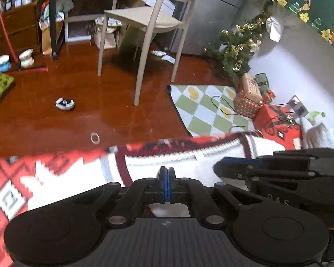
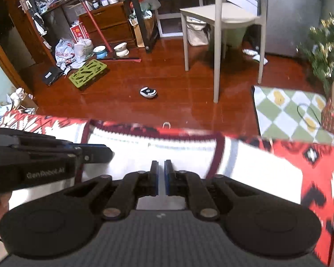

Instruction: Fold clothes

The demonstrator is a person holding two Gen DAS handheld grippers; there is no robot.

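Clearly the left tongs are pressed together, seemingly nipping the sweater at its white middle. The right tongs show a thin gap with white knit between, pinching it too by my judgement. Soft, limp and light, the sweater hangs stretched left to right above the floor; hems or shoulders would give surer holds.

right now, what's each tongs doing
left tongs: closed, over the sweater; grip cannot be told
right tongs: closed to a slit, same sweater; grip cannot be told
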